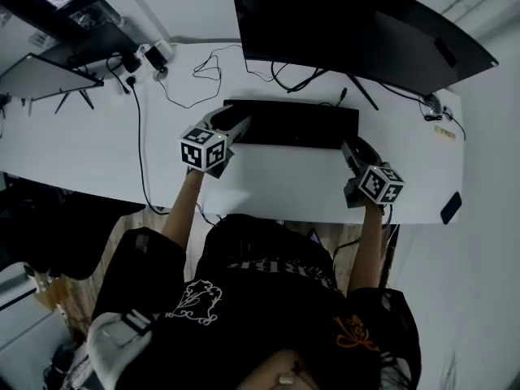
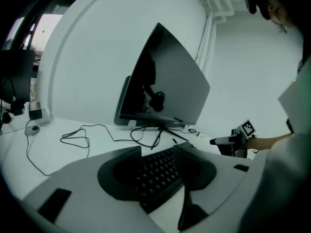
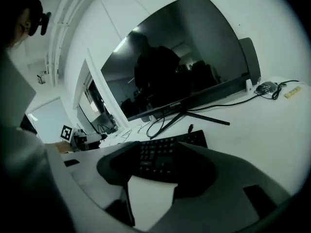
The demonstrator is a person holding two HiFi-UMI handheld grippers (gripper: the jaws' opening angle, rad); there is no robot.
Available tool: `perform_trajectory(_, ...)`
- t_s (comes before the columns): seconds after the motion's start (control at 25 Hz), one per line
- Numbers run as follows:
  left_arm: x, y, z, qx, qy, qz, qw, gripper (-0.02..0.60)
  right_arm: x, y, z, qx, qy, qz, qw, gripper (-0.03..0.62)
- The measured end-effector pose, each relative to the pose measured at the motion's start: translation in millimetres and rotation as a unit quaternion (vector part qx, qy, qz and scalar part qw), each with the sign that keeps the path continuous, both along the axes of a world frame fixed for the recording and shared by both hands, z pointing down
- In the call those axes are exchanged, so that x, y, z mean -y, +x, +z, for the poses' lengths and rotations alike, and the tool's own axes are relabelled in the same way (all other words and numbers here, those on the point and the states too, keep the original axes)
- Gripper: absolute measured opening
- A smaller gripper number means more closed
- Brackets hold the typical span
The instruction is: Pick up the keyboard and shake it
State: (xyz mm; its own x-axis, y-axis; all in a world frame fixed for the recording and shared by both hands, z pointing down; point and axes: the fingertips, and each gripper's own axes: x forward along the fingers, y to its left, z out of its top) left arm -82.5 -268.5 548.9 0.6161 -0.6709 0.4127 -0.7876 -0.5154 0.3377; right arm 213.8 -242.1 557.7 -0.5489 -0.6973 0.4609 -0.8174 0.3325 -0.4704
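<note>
Keyboard, black, slim and plastic (image 1: 292,124), is toward the rear edge of the white table (image 1: 268,185), in front of the dark curved monitor (image 1: 357,23). The left gripper (image 1: 236,124) has its jaws clamped on the keyboard's left end, and the right gripper (image 1: 351,149) is clamped on its right end. The grasp looks made, and the keyboard seems barely raised. The shaking is not yet done.

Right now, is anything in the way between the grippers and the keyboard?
No, nothing visible. The left gripper and the right gripper each clamp one end of the keyboard. The cables lie beyond it, toward the monitor.
</note>
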Motion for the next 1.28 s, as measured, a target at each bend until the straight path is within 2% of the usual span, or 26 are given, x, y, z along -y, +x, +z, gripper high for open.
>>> perform_trajectory(0.12,-36,29,-19,-0.026,0.007,0.029,0.9992,0.207,-32,-13,-18,0.010,0.016,0.002,1.000,0.221)
perform_trajectory(0.28,-88,59,-40,-0.048,0.017,0.058,0.9970,0.195,-84,-34,-30,-0.004,0.028,-0.025,0.999,0.221)
perform_trajectory(0.56,-188,95,-61,-0.060,0.034,0.092,0.9934,0.171,-170,-56,-52,-0.004,0.061,-0.057,0.996,0.195)
perform_trajectory(0.88,-264,92,-79,-0.071,0.045,0.075,0.9936,0.096,-230,-87,-68,0.021,0.084,-0.088,0.992,0.135)
perform_trajectory(1.08,-286,76,-87,-0.067,0.058,0.072,0.9934,0.070,-254,-115,-81,0.031,0.098,-0.106,0.989,0.117)
perform_trajectory(1.2,-296,68,-92,-0.080,0.060,0.070,0.9926,0.055,-266,-130,-88,0.030,0.104,-0.114,0.987,0.109)
perform_trajectory(1.28,-302,65,-97,-0.087,0.062,0.077,0.9913,0.050,-272,-138,-93,0.024,0.111,-0.112,0.987,0.063)
